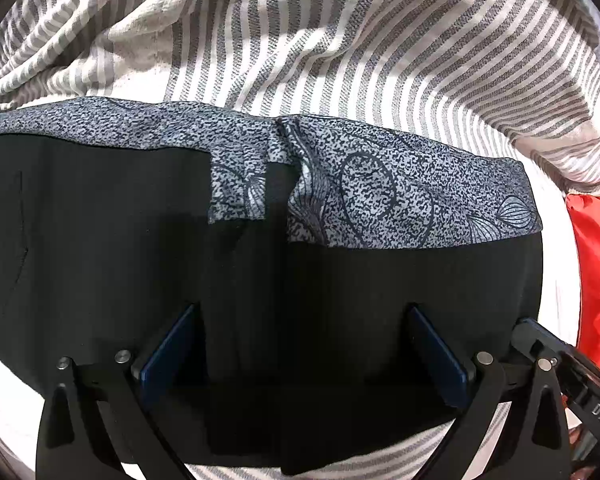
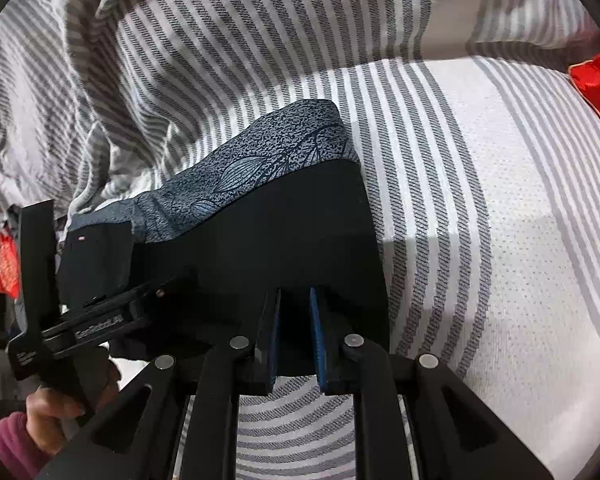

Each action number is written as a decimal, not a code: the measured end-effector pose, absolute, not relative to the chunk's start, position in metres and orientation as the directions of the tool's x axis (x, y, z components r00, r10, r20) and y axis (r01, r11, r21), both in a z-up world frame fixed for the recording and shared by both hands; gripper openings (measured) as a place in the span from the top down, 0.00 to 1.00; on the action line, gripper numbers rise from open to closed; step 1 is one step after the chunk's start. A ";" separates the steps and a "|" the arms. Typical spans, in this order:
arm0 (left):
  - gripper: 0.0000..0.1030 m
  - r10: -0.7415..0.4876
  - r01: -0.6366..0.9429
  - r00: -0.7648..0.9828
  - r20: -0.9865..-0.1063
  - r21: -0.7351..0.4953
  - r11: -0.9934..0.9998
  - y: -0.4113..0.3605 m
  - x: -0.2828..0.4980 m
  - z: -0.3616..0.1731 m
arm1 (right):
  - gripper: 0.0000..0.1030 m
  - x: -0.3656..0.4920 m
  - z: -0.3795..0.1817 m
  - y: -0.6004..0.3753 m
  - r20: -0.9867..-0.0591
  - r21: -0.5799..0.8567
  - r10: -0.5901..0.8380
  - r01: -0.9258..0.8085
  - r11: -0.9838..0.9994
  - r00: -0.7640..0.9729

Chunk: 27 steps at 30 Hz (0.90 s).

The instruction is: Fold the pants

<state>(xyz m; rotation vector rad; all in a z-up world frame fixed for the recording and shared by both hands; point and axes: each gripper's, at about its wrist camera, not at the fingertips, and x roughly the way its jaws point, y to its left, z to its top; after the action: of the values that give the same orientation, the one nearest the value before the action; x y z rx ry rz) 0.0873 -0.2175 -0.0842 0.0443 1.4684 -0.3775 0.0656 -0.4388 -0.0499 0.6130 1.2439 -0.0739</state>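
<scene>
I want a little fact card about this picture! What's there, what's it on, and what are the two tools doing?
Clothing: black pants with a speckled grey-blue leaf-print waistband
Lying on: grey-and-white striped bedding
Left tool: open wide, fingers over the black fabric
Right tool: nearly closed at the pants' near edge; a grip cannot be confirmed
Nearby: red cushion beside the pants

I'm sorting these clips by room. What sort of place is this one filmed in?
Most likely a bedroom, with the work done on a bed: the pants lie on a striped sheet, a rumpled striped blanket is bunched behind them, and a red cushion sits at the edge.
</scene>
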 end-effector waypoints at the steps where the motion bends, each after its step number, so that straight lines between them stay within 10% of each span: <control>1: 0.00 -0.217 0.275 0.053 -0.975 -0.195 0.941 -0.214 0.092 -0.082 | 0.84 0.066 -0.049 -0.436 -0.906 0.382 0.257 0.385 0.840 0.337; 6: 0.00 -0.230 0.306 0.053 -0.972 -0.204 0.930 -0.183 0.086 -0.057 | 0.77 0.070 -0.046 -0.429 -0.927 0.331 0.199 0.441 0.834 0.319; 11: 0.00 -0.262 0.306 0.079 -0.962 -0.227 0.925 -0.130 0.074 -0.027 | 0.46 0.082 -0.034 -0.406 -0.945 0.275 0.151 0.455 0.847 0.289; 27: 0.00 -0.224 -0.114 0.227 -0.948 -0.254 0.961 0.053 0.087 -0.016 | 0.13 0.127 -0.052 -0.292 -0.980 0.168 0.129 0.277 0.946 0.154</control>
<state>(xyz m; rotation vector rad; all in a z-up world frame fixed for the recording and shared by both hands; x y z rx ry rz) 0.0869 0.0531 -0.0157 -0.2944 1.3457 -0.0773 0.1273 -0.2916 -0.0523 0.3426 1.4207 -0.1087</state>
